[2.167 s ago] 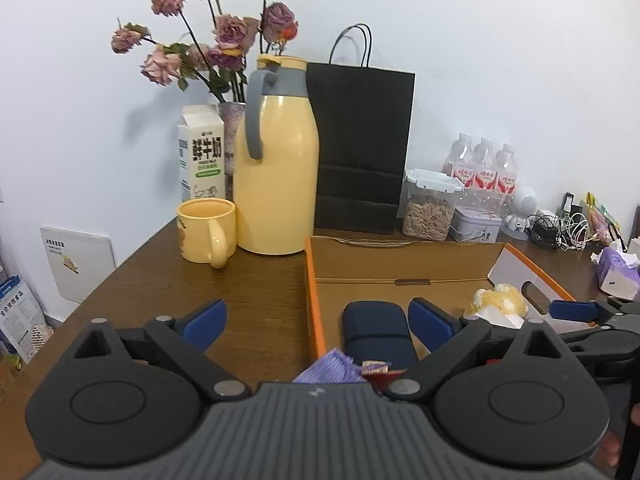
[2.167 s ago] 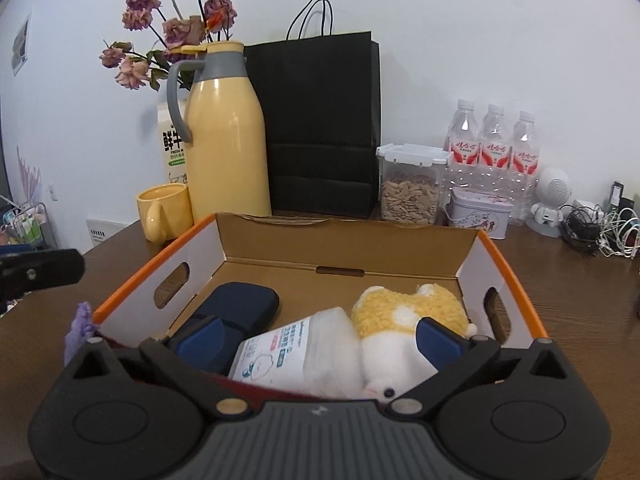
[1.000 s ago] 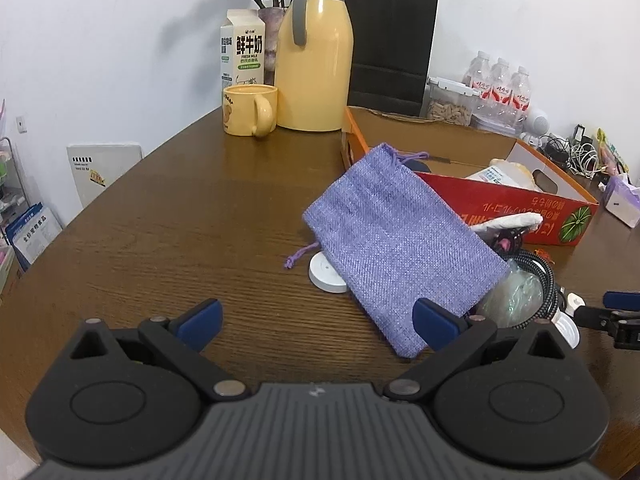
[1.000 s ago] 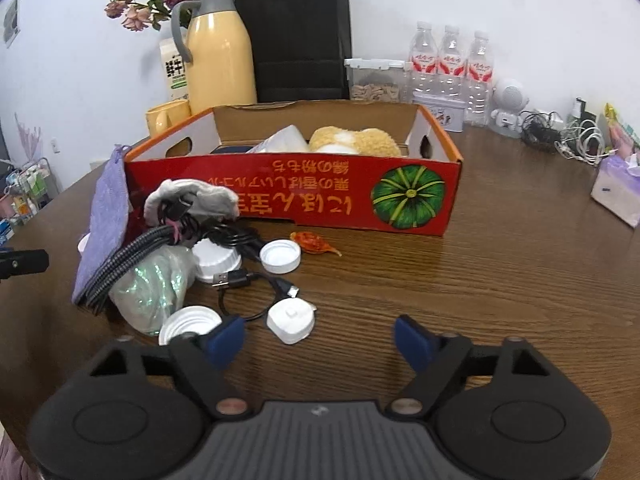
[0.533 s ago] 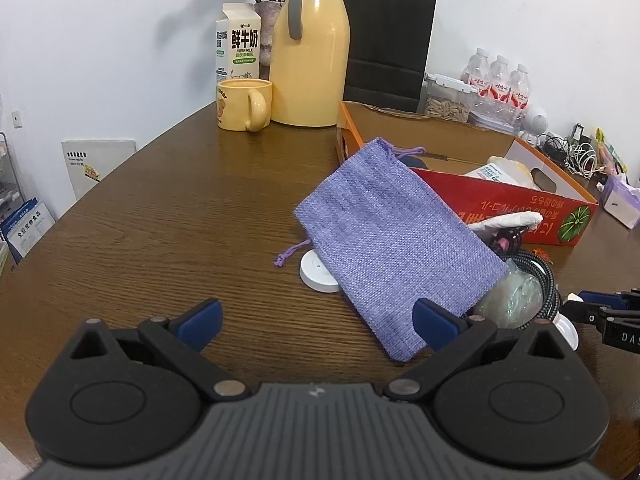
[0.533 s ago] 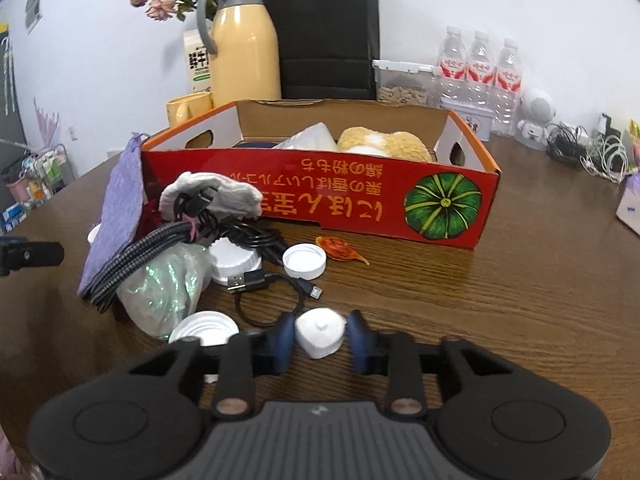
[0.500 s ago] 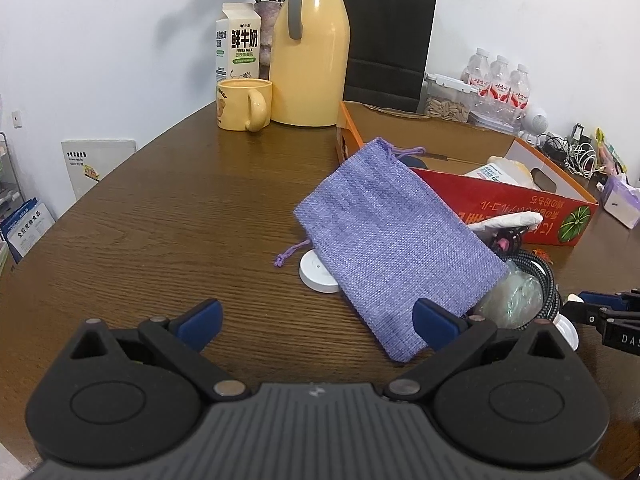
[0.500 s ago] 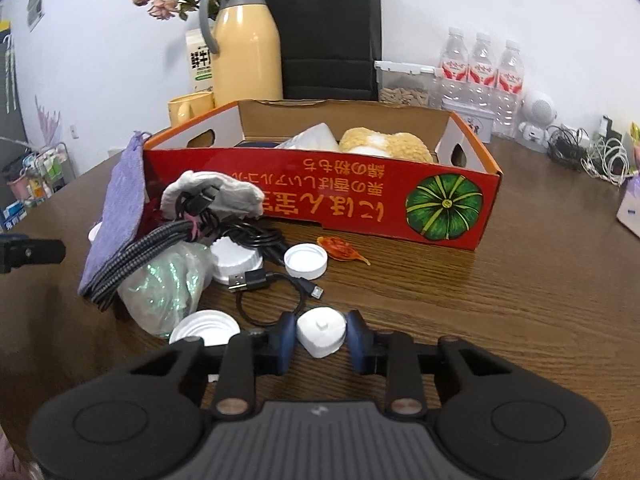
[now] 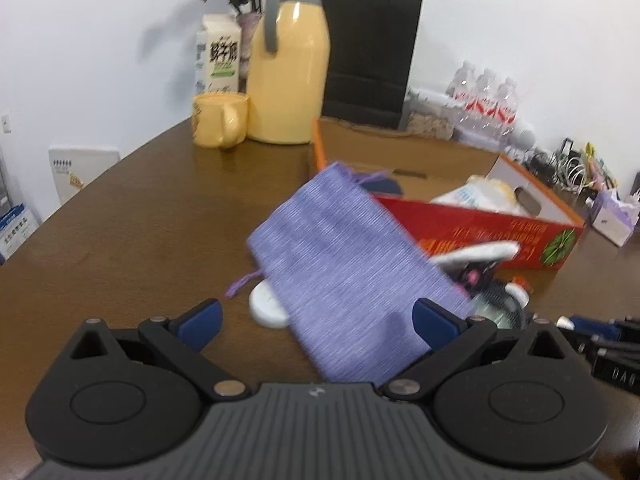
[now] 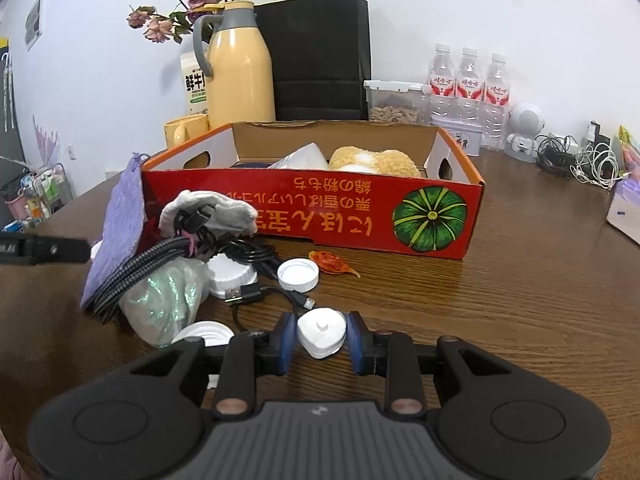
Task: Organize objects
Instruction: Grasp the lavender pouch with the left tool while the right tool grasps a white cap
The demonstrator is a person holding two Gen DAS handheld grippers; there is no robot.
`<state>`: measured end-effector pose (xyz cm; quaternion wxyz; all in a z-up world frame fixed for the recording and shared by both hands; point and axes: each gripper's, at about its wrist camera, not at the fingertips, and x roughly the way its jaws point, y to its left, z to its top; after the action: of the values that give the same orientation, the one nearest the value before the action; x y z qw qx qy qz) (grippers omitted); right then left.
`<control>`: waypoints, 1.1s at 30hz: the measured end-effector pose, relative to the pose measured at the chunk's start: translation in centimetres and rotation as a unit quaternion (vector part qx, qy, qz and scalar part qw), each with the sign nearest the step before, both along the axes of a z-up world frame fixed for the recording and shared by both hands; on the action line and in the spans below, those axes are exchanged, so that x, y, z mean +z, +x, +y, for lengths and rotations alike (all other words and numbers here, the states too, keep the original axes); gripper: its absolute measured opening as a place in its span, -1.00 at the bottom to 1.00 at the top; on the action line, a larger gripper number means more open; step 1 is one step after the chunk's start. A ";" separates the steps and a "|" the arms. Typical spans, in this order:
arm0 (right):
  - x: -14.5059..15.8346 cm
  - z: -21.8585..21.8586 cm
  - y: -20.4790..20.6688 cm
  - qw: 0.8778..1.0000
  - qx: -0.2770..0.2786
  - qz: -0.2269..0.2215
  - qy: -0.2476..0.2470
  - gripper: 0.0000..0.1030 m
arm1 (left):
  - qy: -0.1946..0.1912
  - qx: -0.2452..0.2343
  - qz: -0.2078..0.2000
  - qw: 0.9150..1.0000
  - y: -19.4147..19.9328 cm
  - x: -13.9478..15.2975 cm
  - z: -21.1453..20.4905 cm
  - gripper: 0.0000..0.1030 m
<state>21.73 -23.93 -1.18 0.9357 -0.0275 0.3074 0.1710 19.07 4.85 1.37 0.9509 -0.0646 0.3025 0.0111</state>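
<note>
In the left wrist view, the left gripper [image 9: 316,316] hangs low over the brown table [image 9: 132,216] with its blue fingers spread wide and nothing pinched. A purple cloth pouch [image 9: 340,260] lies between and beyond them, leaning up against the near left corner of the red cardboard box [image 9: 488,236], and a white disc [image 9: 266,308] peeks out at the pouch's left edge. A yellow jug [image 9: 290,68] and yellow mug [image 9: 218,124] stand far left.

In the right wrist view, the right gripper [image 10: 321,338], its jaws having just closed in, has its fingers narrowed tight on a small white cap [image 10: 321,330], which sits near the camera on the table, in front of the box [image 10: 312,216]. Black cables [image 10: 240,256] and another white lid [image 10: 298,275] lie just beyond
</note>
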 end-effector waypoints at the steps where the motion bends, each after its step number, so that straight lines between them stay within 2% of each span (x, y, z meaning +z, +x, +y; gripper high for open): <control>1: 0.0 -0.1 0.1 1.000 -0.001 0.000 0.001 -0.48 | -0.002 -0.003 0.000 1.000 0.3 0.0 -0.3 1.00; 6: -0.1 -0.3 0.1 1.000 -0.004 -0.001 0.007 -0.48 | -0.012 -0.003 0.019 1.000 2.4 -1.2 -1.7 1.00; 9: -0.2 -0.4 0.1 1.000 -0.004 0.000 0.007 -0.48 | -0.002 0.006 0.032 0.999 3.2 -2.1 -2.3 1.00; 15: -0.4 -0.4 0.2 1.000 -0.003 0.003 0.008 -0.48 | 0.008 0.005 0.024 1.000 2.6 -2.6 -2.6 0.94; 17: -0.4 -0.4 0.2 1.000 -0.003 0.004 0.008 -0.48 | 0.000 -0.003 0.019 1.000 2.2 -2.6 -2.6 0.75; 21: -0.6 -0.5 0.2 1.000 -0.006 0.006 0.009 -0.48 | -0.011 -0.008 0.015 1.000 1.7 -2.7 -2.3 0.55; 25: -0.7 -0.4 0.0 1.000 -0.004 0.008 0.008 -0.48 | -0.032 -0.015 0.016 0.999 1.2 -2.7 -1.7 0.17; 26: -0.7 -0.5 0.0 1.000 -0.004 0.008 0.009 -0.48 | -0.031 -0.012 0.017 0.999 1.0 -2.8 -1.6 0.03; 29: -0.7 -0.5 -0.2 1.000 -0.003 0.008 0.010 -0.48 | -0.030 -0.008 0.018 0.999 0.4 -2.7 -1.2 -0.18; 33: -0.8 -0.5 -0.4 1.000 -0.002 0.007 0.010 -0.48 | -0.025 -0.011 0.015 1.000 -0.6 -2.5 -0.9 -0.38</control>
<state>21.32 -24.41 -1.96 0.9340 -0.0164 0.3126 0.1722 18.49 3.96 -1.13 0.9444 -0.0852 0.3175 -0.0062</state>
